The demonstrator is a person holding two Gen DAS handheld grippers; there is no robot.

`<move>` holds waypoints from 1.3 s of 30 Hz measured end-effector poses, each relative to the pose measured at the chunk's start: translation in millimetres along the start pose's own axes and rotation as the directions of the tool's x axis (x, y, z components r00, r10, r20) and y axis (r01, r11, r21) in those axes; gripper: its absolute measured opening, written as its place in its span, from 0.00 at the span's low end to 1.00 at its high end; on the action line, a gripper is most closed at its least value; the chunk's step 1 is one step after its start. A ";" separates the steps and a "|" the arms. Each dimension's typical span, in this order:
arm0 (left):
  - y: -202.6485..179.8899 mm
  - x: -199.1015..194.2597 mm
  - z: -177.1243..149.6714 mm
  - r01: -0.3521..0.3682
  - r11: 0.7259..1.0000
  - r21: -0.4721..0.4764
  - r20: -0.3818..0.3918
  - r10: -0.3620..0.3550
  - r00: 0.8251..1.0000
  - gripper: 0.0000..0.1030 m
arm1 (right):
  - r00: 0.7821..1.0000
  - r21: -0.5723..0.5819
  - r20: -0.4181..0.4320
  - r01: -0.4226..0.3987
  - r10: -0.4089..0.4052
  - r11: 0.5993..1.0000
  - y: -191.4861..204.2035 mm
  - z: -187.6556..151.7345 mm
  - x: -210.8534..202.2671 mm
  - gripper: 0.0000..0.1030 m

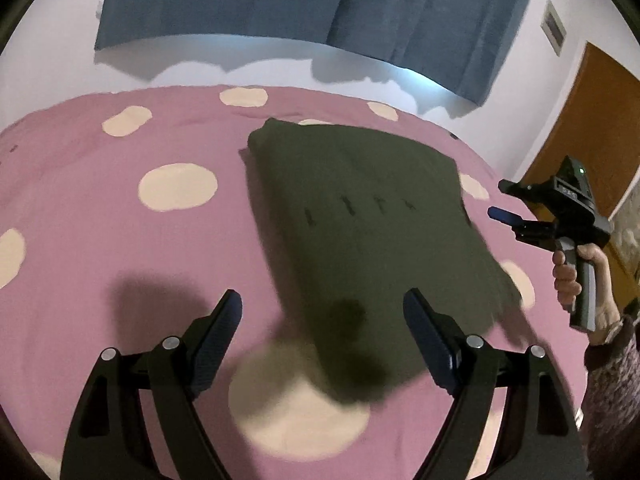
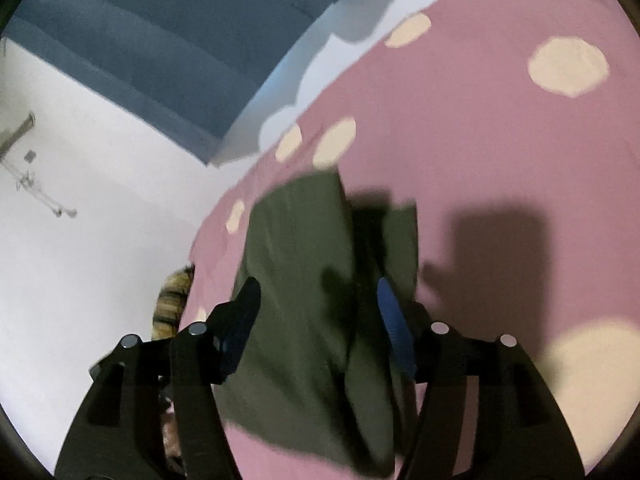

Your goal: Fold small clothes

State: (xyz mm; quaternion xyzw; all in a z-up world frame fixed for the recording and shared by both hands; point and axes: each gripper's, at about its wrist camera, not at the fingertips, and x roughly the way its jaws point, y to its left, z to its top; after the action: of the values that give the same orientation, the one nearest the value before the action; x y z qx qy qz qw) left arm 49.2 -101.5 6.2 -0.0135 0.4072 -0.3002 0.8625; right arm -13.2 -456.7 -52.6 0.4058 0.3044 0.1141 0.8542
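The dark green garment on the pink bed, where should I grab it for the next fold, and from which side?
Probably the corner nearest the left tongs. The dark green garment lies flat, already folded into a rough rectangle on the bedspread, so come in low from the near side and pinch that edge. Both tongs are open and hold nothing.

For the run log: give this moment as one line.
garment: dark green garment folded flat on pink spotted bedcover | left gripper: open, empty | right gripper: open, empty, above garment
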 end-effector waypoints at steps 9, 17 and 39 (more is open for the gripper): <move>0.6 76.5 49.7 -0.079 0.996 0.031 -0.055 0.081 0.995 0.80 | 0.989 -0.035 -0.144 0.030 -0.035 0.999 -3.7 51.0 87.0 0.03; 1.5 97.6 51.0 -0.092 0.995 0.038 -0.101 0.096 0.990 0.81 | 0.969 -0.053 -0.209 0.128 -0.136 0.990 -24.3 48.7 122.8 0.02; 8.6 113.5 42.2 -0.093 0.996 -0.001 -0.138 0.092 0.986 0.83 | 0.993 0.121 -0.121 0.007 0.007 0.993 -55.2 36.5 103.2 0.42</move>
State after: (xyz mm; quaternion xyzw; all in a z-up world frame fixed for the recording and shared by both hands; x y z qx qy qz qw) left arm 138.8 -163.8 -46.7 0.0228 0.4670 -0.2583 0.8454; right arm 87.7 -469.5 -121.1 0.4492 0.3620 0.1199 0.8080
